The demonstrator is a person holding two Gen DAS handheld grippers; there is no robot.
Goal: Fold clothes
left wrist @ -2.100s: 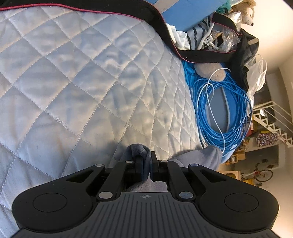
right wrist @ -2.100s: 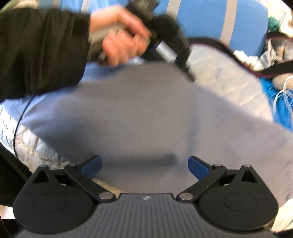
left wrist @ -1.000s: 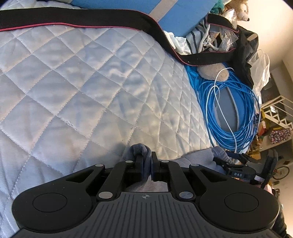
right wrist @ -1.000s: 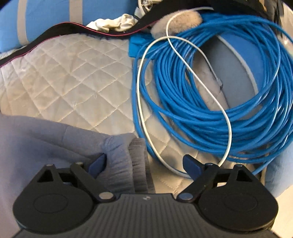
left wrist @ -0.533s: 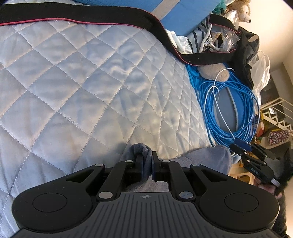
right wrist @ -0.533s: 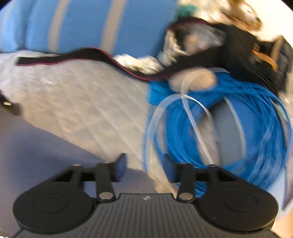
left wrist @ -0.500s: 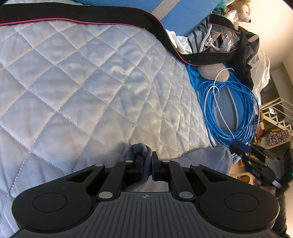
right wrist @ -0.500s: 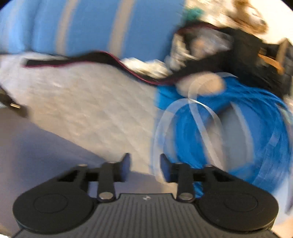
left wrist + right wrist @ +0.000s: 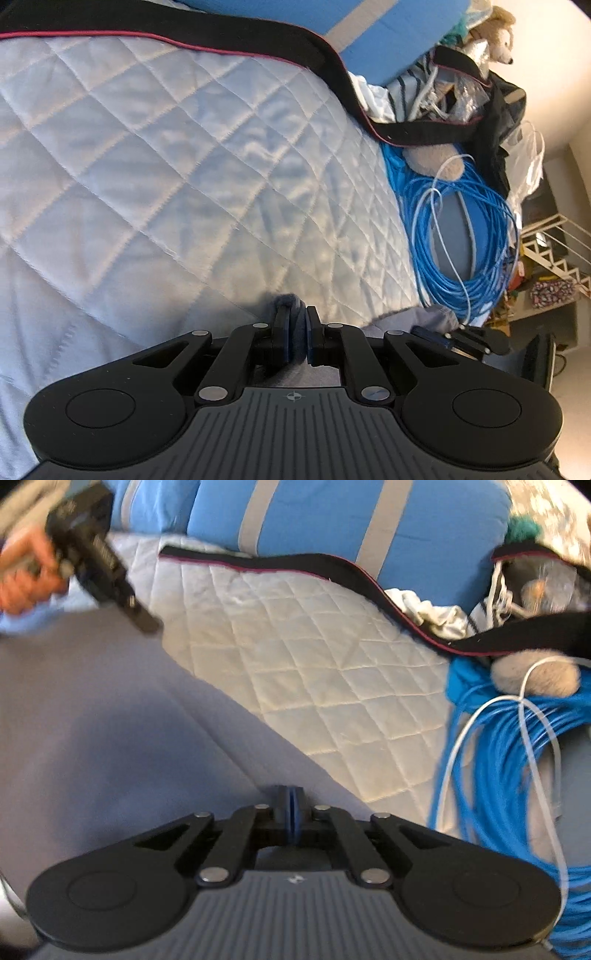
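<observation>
While both grippers — left gripper (image 9: pixel 297 321), closing right gripper (image 9: pixel 290 805) — pinch grey garment (image 9: pixel 92 716), no writing reads.

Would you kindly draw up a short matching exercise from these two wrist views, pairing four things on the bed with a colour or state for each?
Column one:
1. coiled cable
2. quilted cover
3. grey garment
4. black strap

Column two:
A. edged with a thin red line
B. bright blue
C. pinched at one edge by the left gripper
D. pale, stitched in diamonds

Pairs: 1-B, 2-D, 3-C, 4-A
</observation>
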